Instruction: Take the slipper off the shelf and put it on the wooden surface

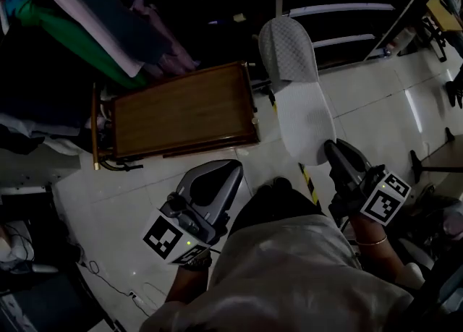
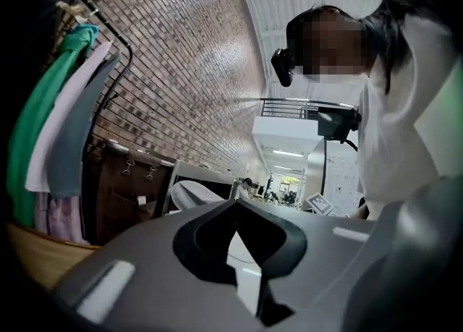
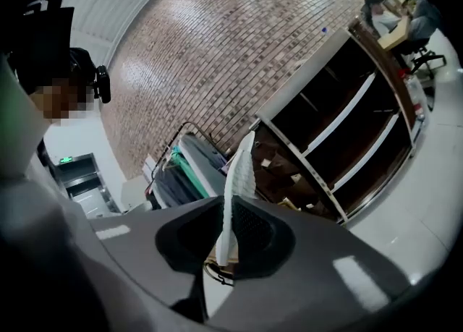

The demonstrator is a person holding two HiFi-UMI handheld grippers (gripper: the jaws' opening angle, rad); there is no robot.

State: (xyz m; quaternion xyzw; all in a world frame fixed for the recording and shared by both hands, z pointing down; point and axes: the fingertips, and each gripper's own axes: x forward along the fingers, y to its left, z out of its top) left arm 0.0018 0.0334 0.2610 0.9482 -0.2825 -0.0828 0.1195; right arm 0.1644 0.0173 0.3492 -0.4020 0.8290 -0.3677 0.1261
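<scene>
My right gripper is shut on the heel end of a white slipper. The slipper reaches away from it over the pale floor, its quilted toe cap toward the dark shelf. In the right gripper view the slipper stands edge-on between the jaws of the right gripper. The wooden surface, a brown rimmed board, lies to the slipper's left with nothing on it. My left gripper hovers near the board's front edge, shut and holding nothing. In the left gripper view the slipper shows beyond the left gripper.
A rack of hanging clothes fills the back left, beside the board. Yellow-black tape marks the tiled floor under the slipper. Cables lie on the floor at the lower left. Chair and stand legs crowd the right side.
</scene>
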